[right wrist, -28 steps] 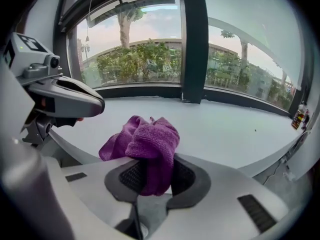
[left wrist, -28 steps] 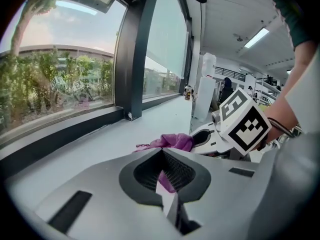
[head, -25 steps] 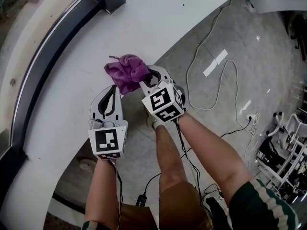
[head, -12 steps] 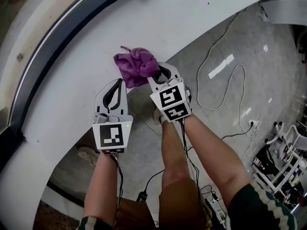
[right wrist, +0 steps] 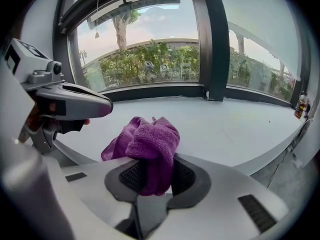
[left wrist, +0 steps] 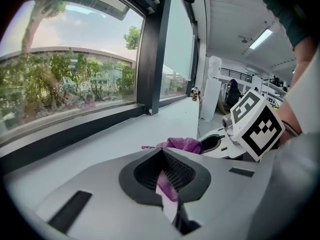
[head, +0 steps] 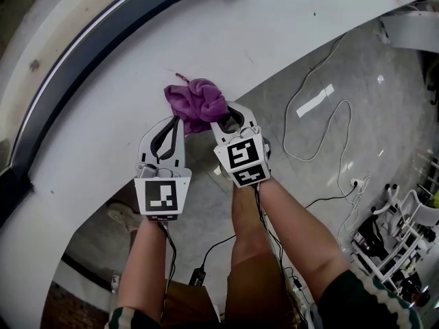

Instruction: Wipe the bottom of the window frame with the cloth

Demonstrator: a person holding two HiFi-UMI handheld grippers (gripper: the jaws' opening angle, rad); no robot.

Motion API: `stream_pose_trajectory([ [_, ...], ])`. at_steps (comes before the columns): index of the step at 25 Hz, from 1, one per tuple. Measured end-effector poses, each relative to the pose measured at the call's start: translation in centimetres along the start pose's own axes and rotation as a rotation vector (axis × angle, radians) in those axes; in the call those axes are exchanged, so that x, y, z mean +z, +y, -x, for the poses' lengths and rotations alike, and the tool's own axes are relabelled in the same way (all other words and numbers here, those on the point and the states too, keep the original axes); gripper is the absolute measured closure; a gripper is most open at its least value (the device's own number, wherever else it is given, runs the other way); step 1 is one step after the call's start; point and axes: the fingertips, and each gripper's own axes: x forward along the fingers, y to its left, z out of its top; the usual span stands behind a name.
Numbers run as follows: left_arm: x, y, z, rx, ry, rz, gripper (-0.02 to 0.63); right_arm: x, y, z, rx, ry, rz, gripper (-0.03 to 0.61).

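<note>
Your right gripper (head: 221, 117) is clamped on the bunched purple cloth (head: 195, 103). The cloth stands up out of its jaws, over the near edge of the white sill (head: 123, 94). Your left gripper (head: 175, 122) sits just left of it, tips against the cloth's near-left edge. Its jaws are all but together, with a thin strip of cloth in the slit between them. The dark frame (head: 82, 53) runs along the sill's far side, well apart from the cloth.

White sill (right wrist: 225, 124) lies open up to the dark window frame (right wrist: 150, 92) — only the upright post (right wrist: 216, 44) and bunched cloth (right wrist: 150, 139) interrupt it.
</note>
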Motion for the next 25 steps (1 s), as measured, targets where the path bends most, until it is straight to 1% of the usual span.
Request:
stream_pose_trajectory([
  [5, -1.8, 1.8, 2.7, 0.026, 0.014, 0.001, 0.604, 0.1, 3.8, -0.1, 0.039, 0.008, 0.078, 0.474],
  [7, -2.3, 2.3, 3.3, 0.035, 0.013, 0.008, 0.604, 0.1, 4.6, -0.2, 0.052, 0.015, 0.096, 0.474],
  [10, -2.3, 2.8, 3.8, 0.044, 0.015, 0.006, 0.604, 0.2, 5.2, -0.2, 0.068, 0.013, 0.089, 0.474],
  [15, -2.7, 3.4, 4.0, 0.072, 0.015, 0.037, 0.604, -0.1, 5.6, -0.3, 0.082, 0.01, 0.065, 0.474],
  [20, -4.0, 5.0, 6.0, 0.102, 0.015, 0.063, 0.604, 0.2, 8.9, -0.7, 0.12, 0.021, 0.092, 0.474],
  [25, -5.3, 6.0, 7.2, 0.127, 0.027, 0.081, 0.604, 0.1, 10.4, -1.1, 0.127, 0.025, 0.085, 0.474],
])
